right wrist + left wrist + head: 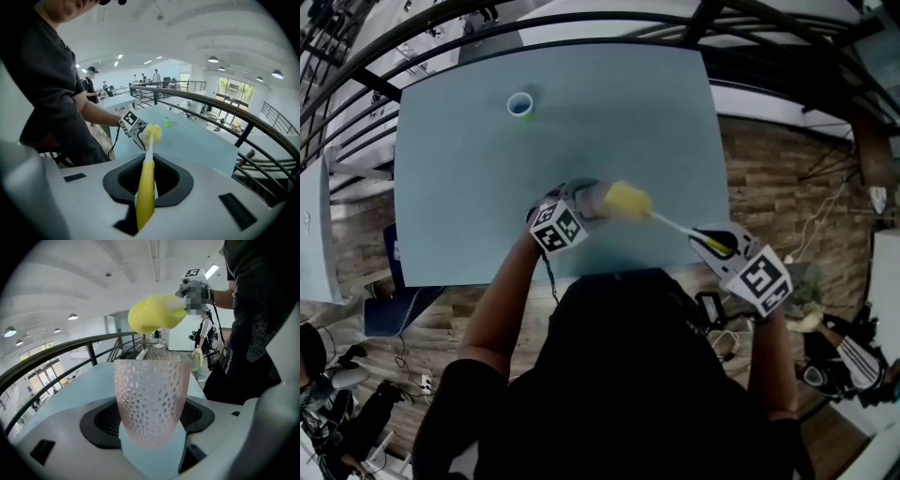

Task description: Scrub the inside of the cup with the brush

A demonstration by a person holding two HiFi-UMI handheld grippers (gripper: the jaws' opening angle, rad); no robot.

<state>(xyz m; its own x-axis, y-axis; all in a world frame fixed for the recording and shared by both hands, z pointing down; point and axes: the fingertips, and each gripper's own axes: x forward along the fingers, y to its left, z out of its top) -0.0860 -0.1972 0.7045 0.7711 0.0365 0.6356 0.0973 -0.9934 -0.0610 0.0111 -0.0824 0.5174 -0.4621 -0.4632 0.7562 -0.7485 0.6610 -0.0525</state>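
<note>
The left gripper (577,208) has its jaws closed on the cup (152,399), gripping it low on the body so that its open rim points away along the jaws. It is held in the air above the near edge of the worktop (469,187). The right gripper (719,243) has its jaws clamped on the yellow handle of the brush (145,187). The brush's long axis runs straight out from those jaws toward the cup. Its yellow sponge head (152,318) sits just beyond and above the rim, close to the mouth but apparently not yet inside. The next move therefore looks like a short push along the handle's axis into the opening. The cup is translucent and pinkish, with a dimpled wall that tapers toward the base. A small second cup (520,105) stands well apart at the far side of the worktop.
</note>
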